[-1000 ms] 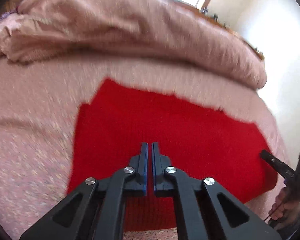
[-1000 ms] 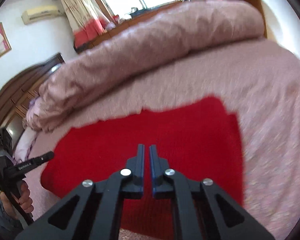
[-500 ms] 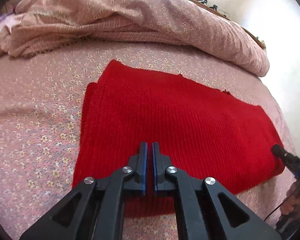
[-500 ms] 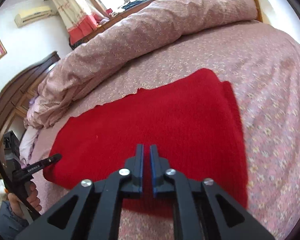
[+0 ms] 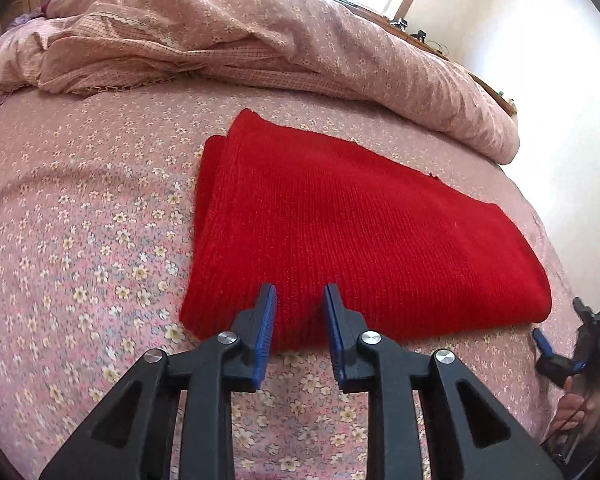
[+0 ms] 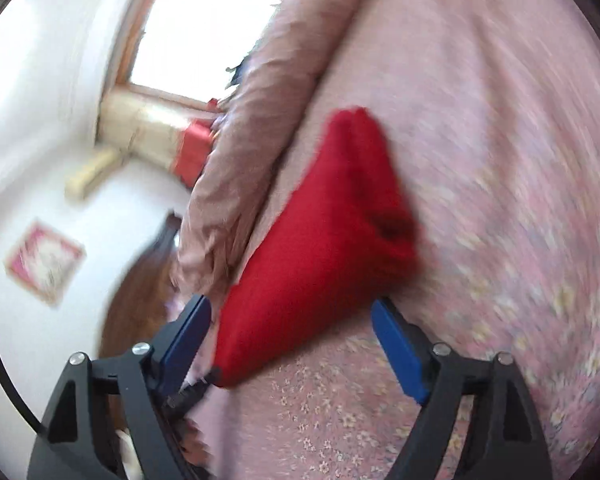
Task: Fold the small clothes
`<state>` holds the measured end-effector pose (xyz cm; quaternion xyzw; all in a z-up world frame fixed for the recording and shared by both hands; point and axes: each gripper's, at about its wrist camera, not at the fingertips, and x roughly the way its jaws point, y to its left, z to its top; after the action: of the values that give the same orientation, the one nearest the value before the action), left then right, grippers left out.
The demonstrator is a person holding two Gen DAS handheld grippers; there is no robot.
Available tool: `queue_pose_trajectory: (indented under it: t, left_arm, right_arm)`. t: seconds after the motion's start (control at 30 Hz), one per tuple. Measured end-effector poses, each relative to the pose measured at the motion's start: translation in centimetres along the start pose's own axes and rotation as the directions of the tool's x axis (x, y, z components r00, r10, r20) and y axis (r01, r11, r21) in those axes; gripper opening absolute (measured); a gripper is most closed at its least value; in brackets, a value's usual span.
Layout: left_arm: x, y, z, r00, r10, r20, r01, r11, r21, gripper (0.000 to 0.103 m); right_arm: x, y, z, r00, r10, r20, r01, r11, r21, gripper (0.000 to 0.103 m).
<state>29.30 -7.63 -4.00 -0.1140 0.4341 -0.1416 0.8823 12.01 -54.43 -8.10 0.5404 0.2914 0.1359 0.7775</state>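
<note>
A red knitted garment (image 5: 360,240) lies folded flat on the floral bedsheet (image 5: 80,260). My left gripper (image 5: 300,300) hovers at its near edge; its jaws are opening, a narrow gap apart, and the blue pads press on nothing. In the blurred, rolled right wrist view the garment (image 6: 320,240) runs away from my right gripper (image 6: 290,306). That gripper's jaws are opening wide, one on each side of the garment's near end, and do not touch it. The right gripper (image 5: 560,328) also shows at the garment's right end, with a hand below it.
A rumpled pink quilt (image 5: 260,40) is heaped along the far side of the bed. A white wall (image 5: 560,80) stands to the right. In the right wrist view a window (image 6: 204,32), a framed picture (image 6: 44,260) and a dark wooden headboard (image 6: 140,288) lie beyond.
Both grippers were shut over the garment's middle and have parted their jaws. The left drew back to the near edge. The right rolled sharply, sank and came to the garment's end.
</note>
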Motion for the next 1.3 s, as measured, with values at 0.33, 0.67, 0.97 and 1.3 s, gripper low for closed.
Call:
queue_pose_trajectory:
  t: [0.33, 0.67, 0.97, 1.3]
  left_arm:
    - [1.3, -9.6, 0.7, 0.987, -0.156, 0.037, 0.158, 0.987, -0.035, 0.018]
    - [6.1, -12.8, -1.5, 0.992, -0.124, 0.026, 0.125, 0.992, -0.036, 0.009]
    - [6.4, -12.9, -2.4, 0.998, -0.063, 0.02, 0.064, 0.997, -0.047, 0.008]
    - [6.6, -11.1, -2.8, 0.987, -0.16, 0.034, 0.163, 0.976, -0.146, 0.007]
  right_arm:
    - [3.5, 1.7, 0.5, 0.995, -0.092, 0.049, 0.098, 0.986, -0.137, 0.085]
    - [5.9, 1.7, 2.7, 0.988, -0.118, 0.098, 0.123, 0.992, -0.038, 0.073]
    - [7.2, 5.2, 4.8, 0.968, -0.242, 0.064, 0.25, 0.952, -0.178, 0.022]
    - [15.1, 25.9, -5.9, 0.946, -0.306, 0.107, 0.251, 0.481, -0.84, 0.022]
